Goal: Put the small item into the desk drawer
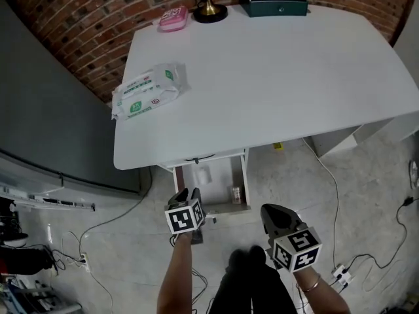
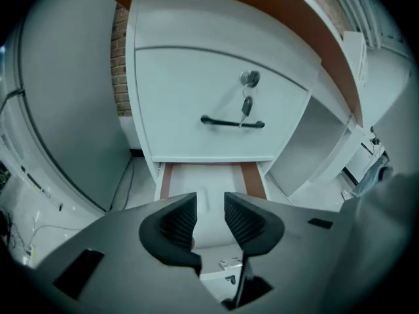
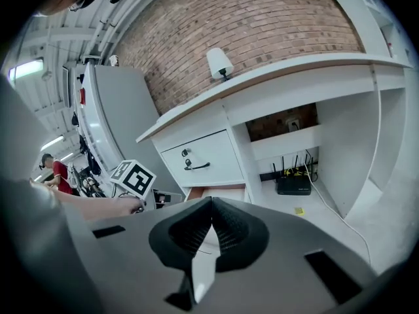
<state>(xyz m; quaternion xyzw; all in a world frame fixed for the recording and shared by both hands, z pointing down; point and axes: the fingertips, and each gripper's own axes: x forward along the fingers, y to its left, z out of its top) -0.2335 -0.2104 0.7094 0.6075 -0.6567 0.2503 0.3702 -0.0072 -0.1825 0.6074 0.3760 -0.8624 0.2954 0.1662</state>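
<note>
The lower desk drawer (image 1: 247, 183) is pulled out under the white desk (image 1: 275, 77). A small jar-like item (image 1: 236, 193) stands in the drawer's right front part, and a pale white thing (image 1: 203, 174) lies further back. My left gripper (image 1: 188, 195) hovers at the drawer's front left corner. In the left gripper view its jaws (image 2: 209, 218) stand apart with nothing between them, over the drawer's floor (image 2: 209, 175). My right gripper (image 1: 270, 209) is off to the right of the drawer; its jaws (image 3: 211, 225) meet at the tips, empty.
The upper drawer (image 2: 222, 103) is closed, with a bar handle (image 2: 232, 123) and a key (image 2: 247, 104). On the desk lie a wipes pack (image 1: 145, 90), a pink case (image 1: 173, 18), a lamp base (image 1: 209, 8) and a dark box (image 1: 272, 2). Cables (image 1: 330, 175) cross the floor.
</note>
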